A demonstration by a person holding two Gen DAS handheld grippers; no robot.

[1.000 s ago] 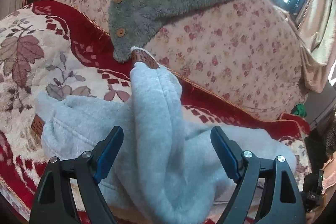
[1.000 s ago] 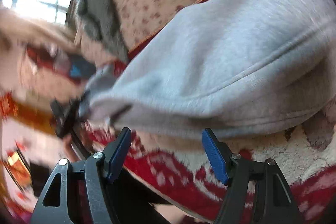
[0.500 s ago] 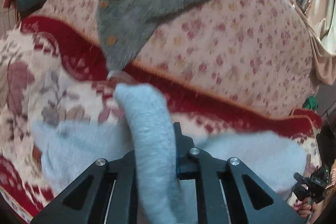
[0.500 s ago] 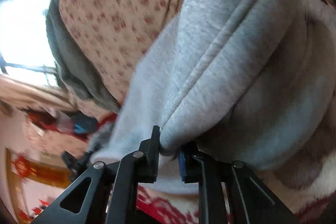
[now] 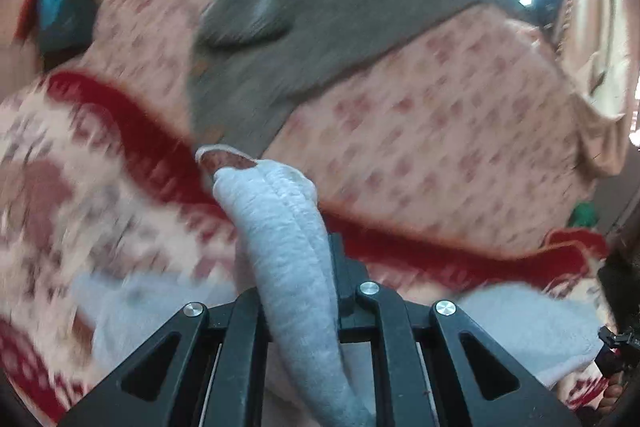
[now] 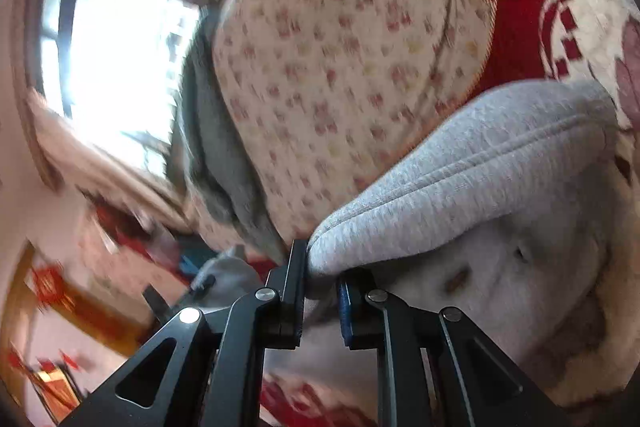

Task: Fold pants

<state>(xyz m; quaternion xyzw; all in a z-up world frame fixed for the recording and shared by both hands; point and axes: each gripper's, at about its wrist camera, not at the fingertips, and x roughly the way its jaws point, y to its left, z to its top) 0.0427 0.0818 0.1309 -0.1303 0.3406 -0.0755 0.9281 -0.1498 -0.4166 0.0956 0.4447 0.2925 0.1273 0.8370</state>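
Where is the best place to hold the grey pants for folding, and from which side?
Grip the grey pants at the thick seamed edge, from the end, as the right gripper does; the left gripper clamps a bunched ridge likewise.

No readable text, label or number anywhere.

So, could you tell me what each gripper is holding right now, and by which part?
Both hold the grey pants. The left gripper is shut on a bunched fold running up to the brown-lined waistband. The right gripper is shut on a stitched edge.
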